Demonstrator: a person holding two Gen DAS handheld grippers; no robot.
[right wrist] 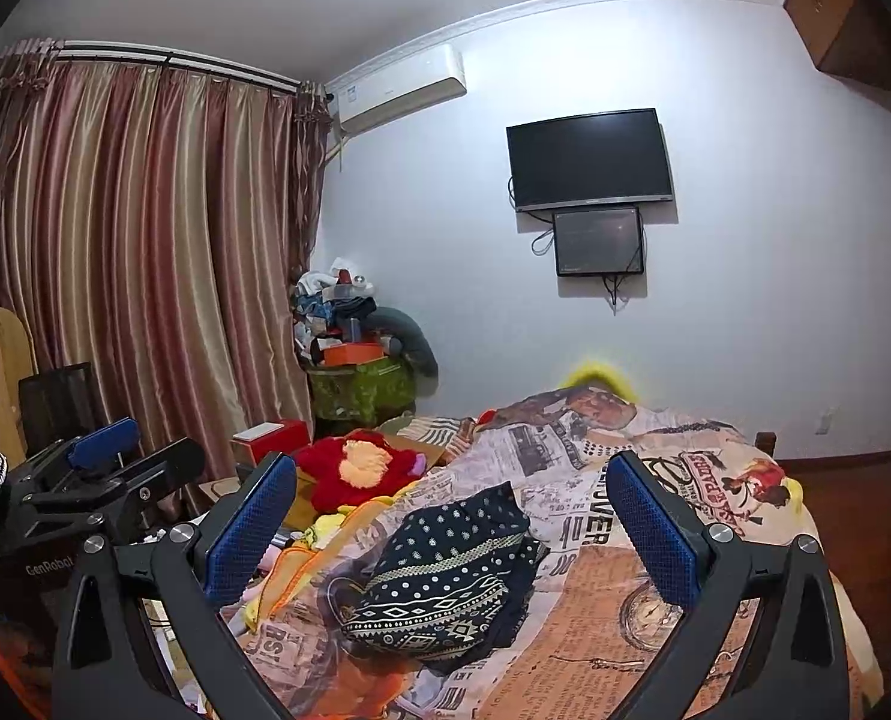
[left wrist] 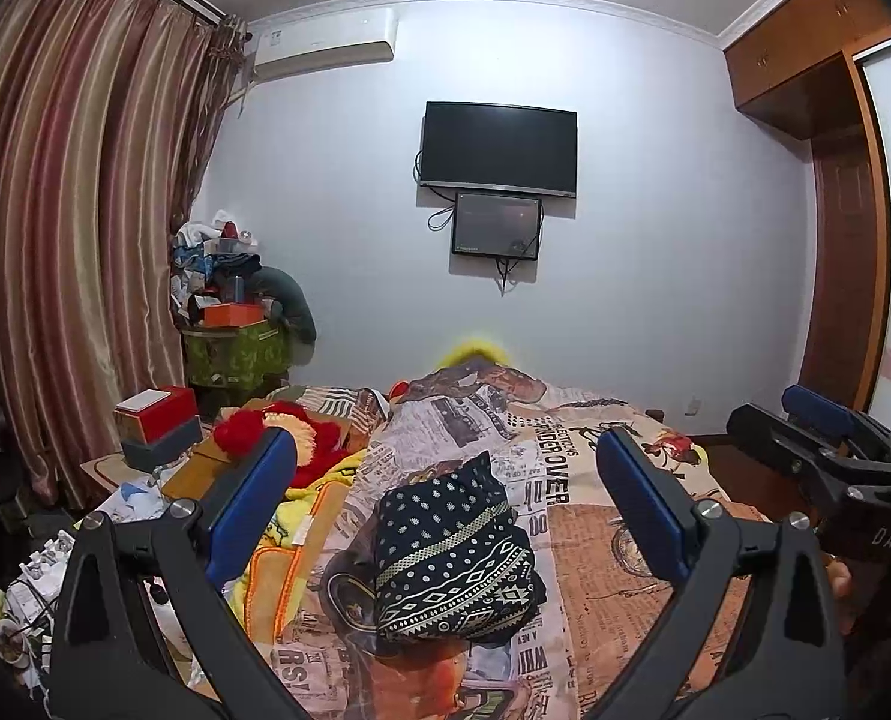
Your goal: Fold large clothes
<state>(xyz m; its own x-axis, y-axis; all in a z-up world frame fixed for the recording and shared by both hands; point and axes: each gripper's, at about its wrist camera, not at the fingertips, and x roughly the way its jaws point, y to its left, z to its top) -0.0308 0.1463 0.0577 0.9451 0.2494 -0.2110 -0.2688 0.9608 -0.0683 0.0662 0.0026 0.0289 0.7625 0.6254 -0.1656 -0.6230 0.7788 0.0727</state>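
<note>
A dark navy garment (left wrist: pixel 454 558) with white dots and geometric bands lies folded into a compact bundle on the newspaper-print bedspread (left wrist: pixel 571 480). In the right wrist view the same garment (right wrist: pixel 445 576) sits just beyond the fingers. My left gripper (left wrist: pixel 445 468) hovers above it, open, with nothing between its blue pads. My right gripper (right wrist: pixel 451 480) is likewise open and empty, held above the bundle. The right gripper (left wrist: pixel 829 438) also shows at the right edge of the left wrist view, and the left gripper (right wrist: pixel 103 462) at the left edge of the right wrist view.
A red plush toy (right wrist: pixel 361 468) and yellow cloth (left wrist: pixel 301 516) lie on the bed's left side. A red box (left wrist: pixel 157 414) and clutter sit by the striped curtain (left wrist: pixel 55 240). A TV (left wrist: pixel 499 147) hangs on the far wall, a wardrobe (left wrist: pixel 835 180) stands at right.
</note>
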